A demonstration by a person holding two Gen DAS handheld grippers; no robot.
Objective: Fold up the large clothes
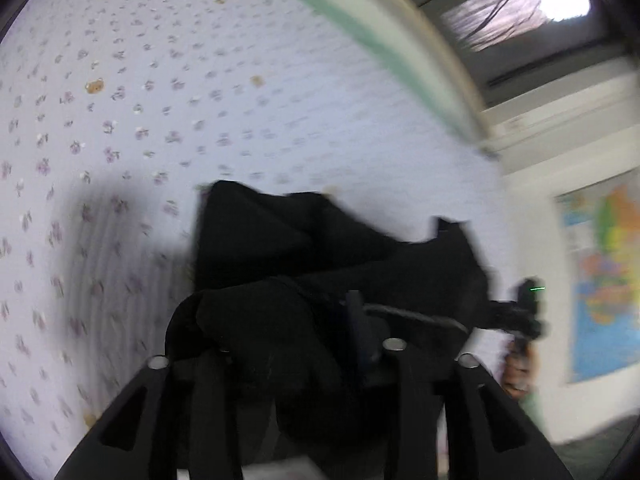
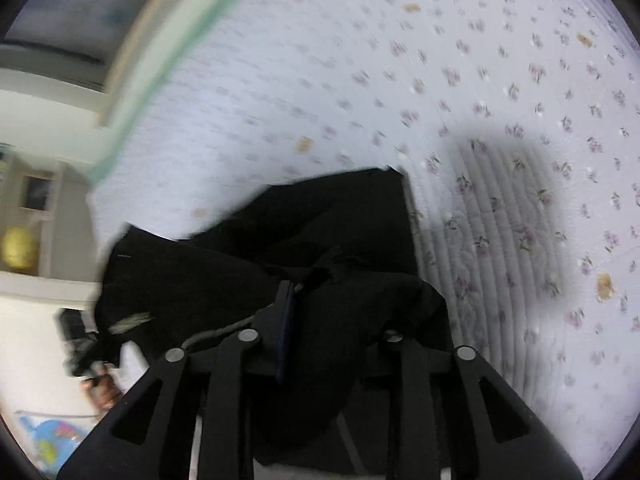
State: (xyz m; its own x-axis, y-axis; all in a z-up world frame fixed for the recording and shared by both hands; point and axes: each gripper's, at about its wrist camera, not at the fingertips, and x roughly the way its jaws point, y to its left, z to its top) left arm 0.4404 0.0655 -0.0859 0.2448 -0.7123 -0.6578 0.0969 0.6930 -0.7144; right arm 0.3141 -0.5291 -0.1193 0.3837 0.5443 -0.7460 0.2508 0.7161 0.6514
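Black garment (image 1: 304,264) bunches over left claw (image 1: 308,344) and right claw (image 2: 316,332), both clamped on it above the floral quilt (image 1: 160,80). Soft, limp, light; grip hem corners.

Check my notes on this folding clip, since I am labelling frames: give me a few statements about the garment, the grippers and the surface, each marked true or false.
1. The garment is black. True.
2. The left gripper is open and empty. False: it is shut on the garment.
3. The right gripper grips the same garment. True.
4. The bedspread below is plain grey. False: it is white with small flowers.
5. A colourful map hangs on the wall. True.
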